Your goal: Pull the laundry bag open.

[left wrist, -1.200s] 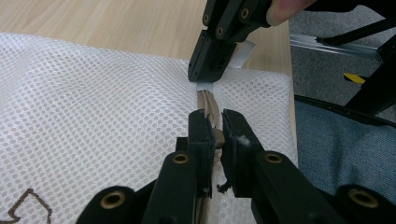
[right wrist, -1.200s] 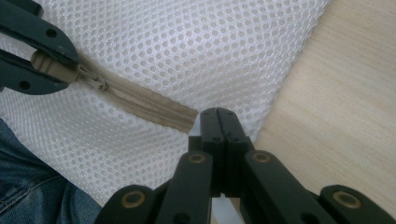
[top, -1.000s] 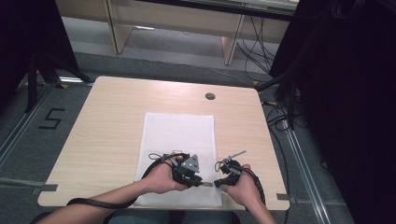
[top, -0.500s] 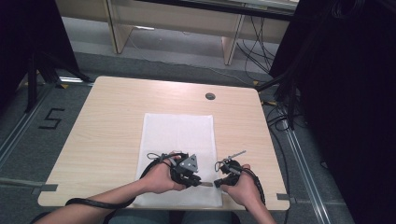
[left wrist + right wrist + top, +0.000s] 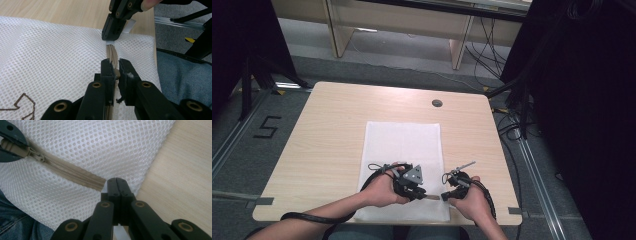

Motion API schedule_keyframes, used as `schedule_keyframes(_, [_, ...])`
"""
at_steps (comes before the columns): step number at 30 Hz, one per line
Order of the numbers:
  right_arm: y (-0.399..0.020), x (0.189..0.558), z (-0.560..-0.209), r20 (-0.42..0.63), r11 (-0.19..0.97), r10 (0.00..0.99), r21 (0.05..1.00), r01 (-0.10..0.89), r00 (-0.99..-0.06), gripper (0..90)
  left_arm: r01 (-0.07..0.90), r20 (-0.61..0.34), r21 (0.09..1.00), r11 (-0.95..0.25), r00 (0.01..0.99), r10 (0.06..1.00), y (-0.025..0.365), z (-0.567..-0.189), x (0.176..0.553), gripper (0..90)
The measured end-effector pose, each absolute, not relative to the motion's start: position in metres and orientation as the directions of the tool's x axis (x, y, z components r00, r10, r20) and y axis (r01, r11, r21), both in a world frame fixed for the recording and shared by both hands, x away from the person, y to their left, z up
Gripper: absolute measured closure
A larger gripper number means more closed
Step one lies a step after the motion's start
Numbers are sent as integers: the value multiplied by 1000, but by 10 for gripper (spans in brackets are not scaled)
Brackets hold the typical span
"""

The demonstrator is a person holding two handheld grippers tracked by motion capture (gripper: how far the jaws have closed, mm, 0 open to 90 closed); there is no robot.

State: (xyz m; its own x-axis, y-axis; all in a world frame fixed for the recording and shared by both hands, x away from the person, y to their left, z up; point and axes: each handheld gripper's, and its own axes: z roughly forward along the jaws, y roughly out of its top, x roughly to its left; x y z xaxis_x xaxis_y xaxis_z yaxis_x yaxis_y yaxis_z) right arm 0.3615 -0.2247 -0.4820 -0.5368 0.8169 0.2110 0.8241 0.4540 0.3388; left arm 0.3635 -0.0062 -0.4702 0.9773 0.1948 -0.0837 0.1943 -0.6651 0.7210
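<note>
Mesh bag [image 5: 404, 150] — soft, light. Left claw [image 5: 114, 72] grips zipper pull [image 5: 116, 73]; right claw [image 5: 117, 185] clamps bag's end by the zipper [image 5: 72, 173].

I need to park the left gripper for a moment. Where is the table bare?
Bare wood lies left of the white mesh bag, right of it up to the cable hole, and along the table far edge. The near edge is crowded: left gripper and right gripper meet at the beige zipper.

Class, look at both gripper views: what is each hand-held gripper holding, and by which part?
Left hand-held gripper pinches the mesh bag's zip pull; right hand-held gripper clamps the bag's edge at the zip's end.
</note>
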Motion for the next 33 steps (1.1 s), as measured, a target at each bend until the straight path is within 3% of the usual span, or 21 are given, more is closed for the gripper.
schedule_keyframes(33, [-225, 362, -482, 212, 453, 817, 339, 825, -536, 900, 178, -69, 720, -671, 980, 186, 3, -465, 363, 822])
